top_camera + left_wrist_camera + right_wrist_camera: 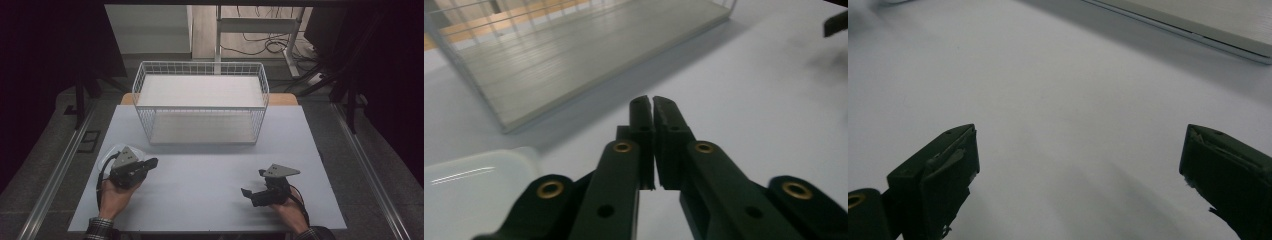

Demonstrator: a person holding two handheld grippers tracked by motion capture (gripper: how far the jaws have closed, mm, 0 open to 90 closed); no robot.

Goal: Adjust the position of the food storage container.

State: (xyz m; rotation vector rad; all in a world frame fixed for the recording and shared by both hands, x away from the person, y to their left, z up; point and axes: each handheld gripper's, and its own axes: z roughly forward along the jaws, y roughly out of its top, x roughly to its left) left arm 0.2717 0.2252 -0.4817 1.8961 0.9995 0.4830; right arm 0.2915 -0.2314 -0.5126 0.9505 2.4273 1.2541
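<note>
Currently the left gripper (150, 163) is pressed together on nothing, just beside a clear plastic container (471, 197) at the bench's (210, 170) near-left; the right gripper (252, 182) rests spread, well apart. Likely step — picking up the container for the wire basket (200, 102). Reopen the jaws, straddle one rim squarely, then close gently — thin plastic may flex or slip.

At the lower left of the high view, the left claw (150, 163) has its jaws pressed together on nothing; at lower right, the right claw (253, 183) gapes wide, empty.
</note>
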